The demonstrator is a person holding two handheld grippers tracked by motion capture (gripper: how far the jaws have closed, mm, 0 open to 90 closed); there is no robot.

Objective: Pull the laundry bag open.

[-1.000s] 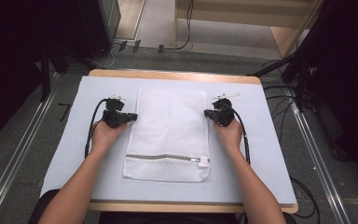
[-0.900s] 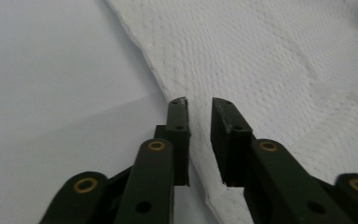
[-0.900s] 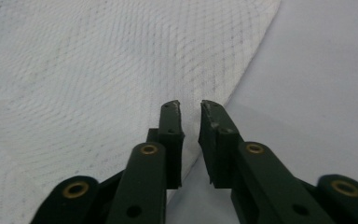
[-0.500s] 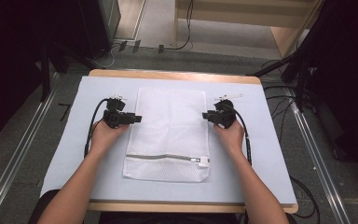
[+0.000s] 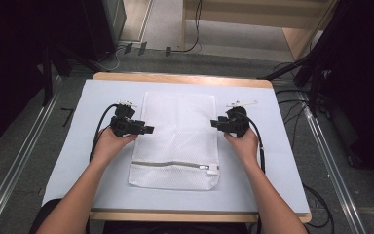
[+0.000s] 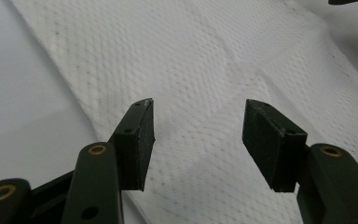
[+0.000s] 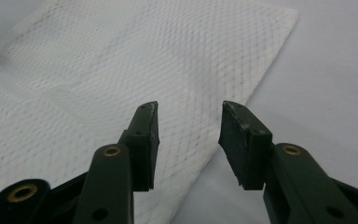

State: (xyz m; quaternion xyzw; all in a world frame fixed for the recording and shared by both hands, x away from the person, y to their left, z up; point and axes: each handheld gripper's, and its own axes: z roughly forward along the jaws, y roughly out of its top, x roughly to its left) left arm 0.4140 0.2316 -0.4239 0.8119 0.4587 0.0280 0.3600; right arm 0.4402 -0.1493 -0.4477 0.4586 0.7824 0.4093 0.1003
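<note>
**High view: one mesh bag, two grippers at its edges**

There is one white mesh laundry bag [image 5: 177, 139], lying flat in the middle of the pale grey table cover [image 5: 292, 161], with a single zipper [image 5: 173, 164] running across its near end. Two grippers are at work, one in each hand. The left gripper [image 5: 148, 129] sits at the bag's left edge and the right gripper [image 5: 214, 123] at its right edge, both pointing inward toward each other across the fabric. One black cable trails from each gripper back along the forearm. Nothing else lies on the cover, and nothing stands between the jaws and the bag.

In the left gripper view, the left gripper [image 6: 198, 126] has its jaws spread wide over the mesh, holding nothing. In the right gripper view, the right gripper [image 7: 189, 128] has its jaws parted less widely, straddling the bag's edge with no fabric pinched between them.
</note>
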